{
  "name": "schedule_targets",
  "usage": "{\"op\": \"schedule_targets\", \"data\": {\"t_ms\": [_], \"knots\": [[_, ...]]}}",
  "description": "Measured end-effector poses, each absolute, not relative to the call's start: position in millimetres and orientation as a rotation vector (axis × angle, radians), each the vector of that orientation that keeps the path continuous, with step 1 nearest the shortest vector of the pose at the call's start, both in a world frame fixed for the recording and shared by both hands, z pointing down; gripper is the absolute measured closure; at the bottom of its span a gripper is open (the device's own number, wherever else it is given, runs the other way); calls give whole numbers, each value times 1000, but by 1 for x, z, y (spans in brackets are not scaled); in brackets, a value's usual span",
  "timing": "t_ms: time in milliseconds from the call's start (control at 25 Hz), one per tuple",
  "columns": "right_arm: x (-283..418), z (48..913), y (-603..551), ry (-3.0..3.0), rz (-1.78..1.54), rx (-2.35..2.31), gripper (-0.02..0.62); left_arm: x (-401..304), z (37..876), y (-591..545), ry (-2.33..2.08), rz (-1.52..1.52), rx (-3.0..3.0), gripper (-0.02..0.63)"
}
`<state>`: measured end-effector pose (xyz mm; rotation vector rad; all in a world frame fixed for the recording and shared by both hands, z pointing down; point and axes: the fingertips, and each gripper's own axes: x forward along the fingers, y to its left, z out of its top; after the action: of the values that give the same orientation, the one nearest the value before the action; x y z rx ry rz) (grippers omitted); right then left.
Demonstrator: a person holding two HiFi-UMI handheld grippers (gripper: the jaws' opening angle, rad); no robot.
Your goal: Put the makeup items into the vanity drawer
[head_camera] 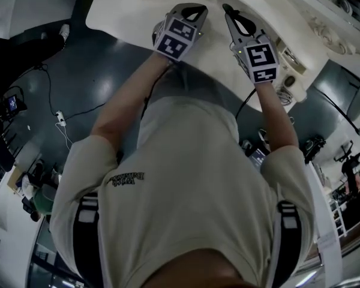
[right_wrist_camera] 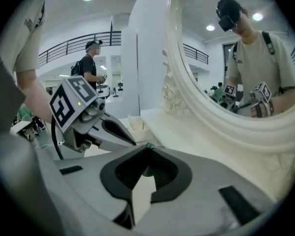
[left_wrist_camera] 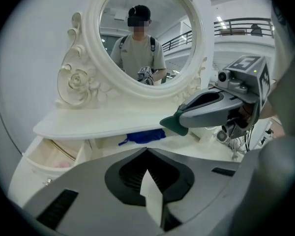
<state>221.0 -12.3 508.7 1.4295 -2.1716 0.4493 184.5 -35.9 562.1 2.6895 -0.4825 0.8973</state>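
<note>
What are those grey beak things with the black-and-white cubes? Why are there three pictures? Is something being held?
They are two grippers, like tongs. A person holds one in each hand; the cubes are part of them. One picture comes from a camera on the person's head, looking down at the left gripper and the right gripper over a white vanity table. The other two come from small cameras riding on each gripper. The left one shows an oval mirror in a curly white frame, a blue thing under a white shelf and an open white drawer. The left gripper is shut with nothing in it. The right gripper is shut and seems to pinch a small green thing at its tips; I cannot tell what it is.
</note>
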Motion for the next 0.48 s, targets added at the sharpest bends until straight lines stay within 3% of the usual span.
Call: {"op": "schedule_targets", "data": {"t_ms": [480], "knots": [[172, 353, -36, -2425, 216, 1504, 577, 140, 408, -71, -689, 619, 2843, 592]]}}
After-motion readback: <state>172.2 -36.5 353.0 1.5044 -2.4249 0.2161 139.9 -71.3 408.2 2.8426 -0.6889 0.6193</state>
